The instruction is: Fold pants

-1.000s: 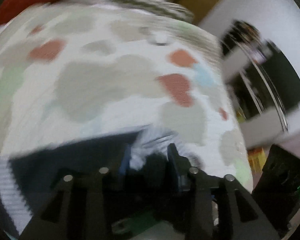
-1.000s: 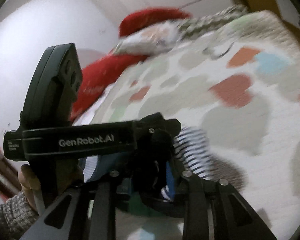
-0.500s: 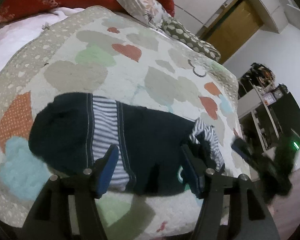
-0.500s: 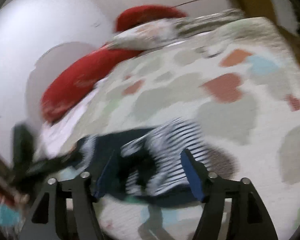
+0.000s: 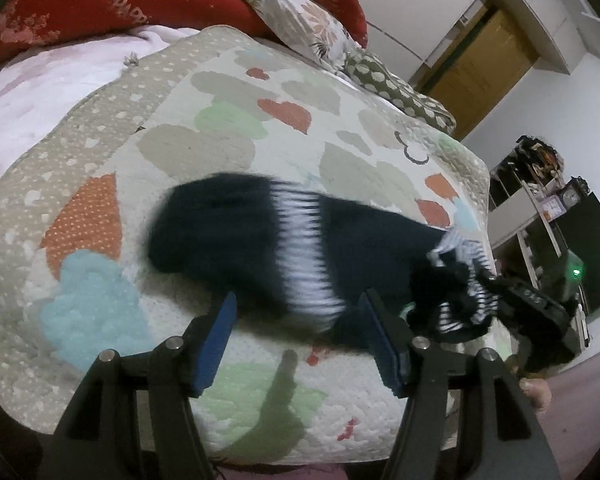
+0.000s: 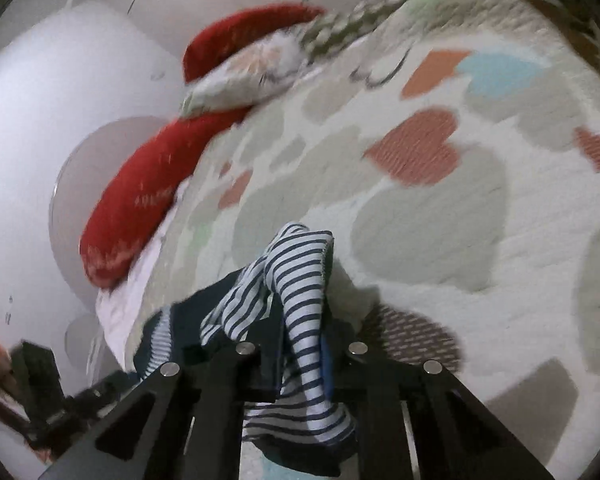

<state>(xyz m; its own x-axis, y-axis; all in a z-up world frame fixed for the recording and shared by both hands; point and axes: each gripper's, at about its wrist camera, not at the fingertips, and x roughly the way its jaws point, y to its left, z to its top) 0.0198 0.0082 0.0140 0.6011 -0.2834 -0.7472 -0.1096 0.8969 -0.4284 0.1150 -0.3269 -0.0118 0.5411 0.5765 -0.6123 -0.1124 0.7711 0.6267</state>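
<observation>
The pants, navy with blue-and-white striped panels, lie bunched on the heart-patterned quilt near the bed's front edge, a dark heap stretched across the left wrist view. I have my right gripper on the striped end: its jaws are closing, and in the right wrist view a twist of striped cloth runs up from between the blue pads, so the fabric is already pinched there. I take that end because it looks like a free end, though it is too crumpled to say whether cuff or waistband, and lifting it should let me draw the garment out straight before any fold.

My left gripper hovers over the near edge of the heap with its jaws apart and nothing between them; the cloth sits just beyond the fingertips. I keep it wide so it can drop onto the opposite end and hold that down or pull against the right side.

The pants are blurred in the left view, so I cannot make out the legs or seams. I judge the folding proper not yet begun; the garment is crumpled, not flat. The red pillows sit well back, clear of the work.
</observation>
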